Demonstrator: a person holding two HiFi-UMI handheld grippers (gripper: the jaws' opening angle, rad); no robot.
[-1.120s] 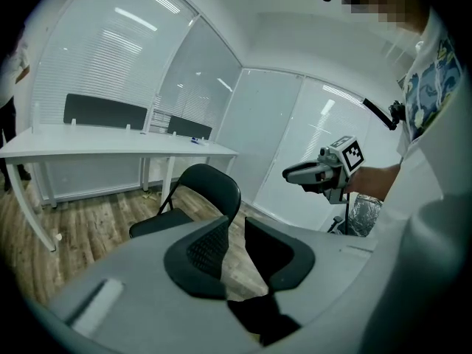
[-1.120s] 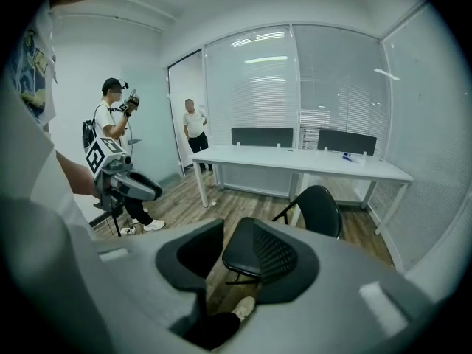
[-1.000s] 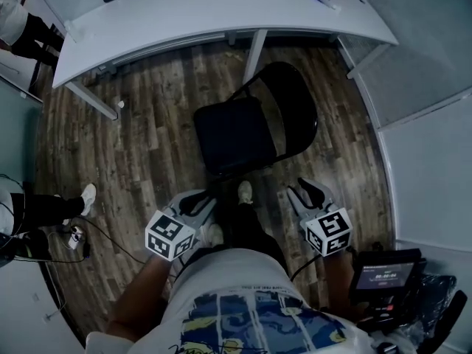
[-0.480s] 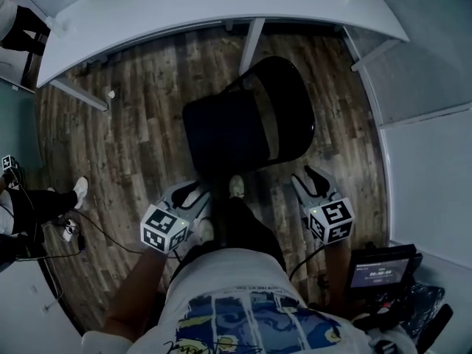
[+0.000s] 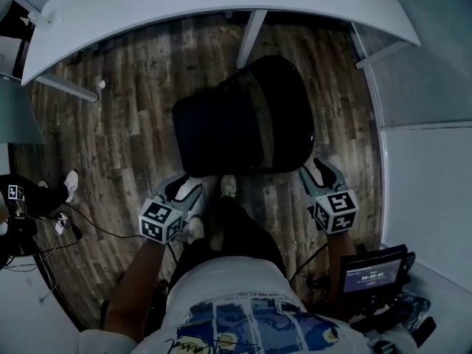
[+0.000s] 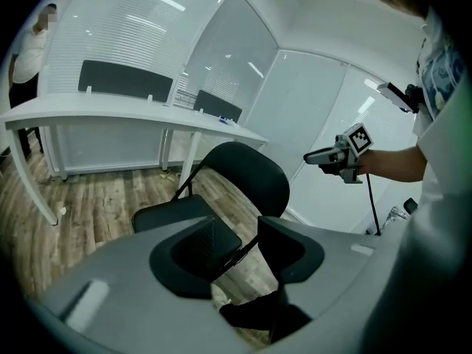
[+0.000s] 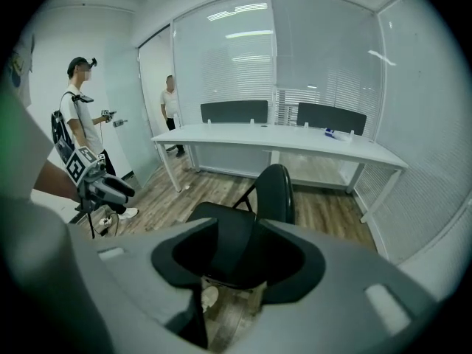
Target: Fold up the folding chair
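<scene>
The left tongs (image 5: 187, 188) and right tongs (image 5: 321, 169) have dropped closer to the folding chair (image 5: 221, 135), still unfolded on the floor (image 5: 125, 131); both are opening, nothing between them, seemingly readying a first grip.

white desk (image 5: 184, 6) | wood floor (image 5: 125, 124) | small screen (image 5: 369, 277) | standing bystander (image 7: 77, 116) | glass partition (image 7: 324, 57)

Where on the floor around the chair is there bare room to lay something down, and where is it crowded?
Bare: the wide floor strip left of the chair, bordered by the desk on the far side and cables nearer. Narrow: the gap between chair and right wall. Crowded: the near side, with the person's shoes.
</scene>
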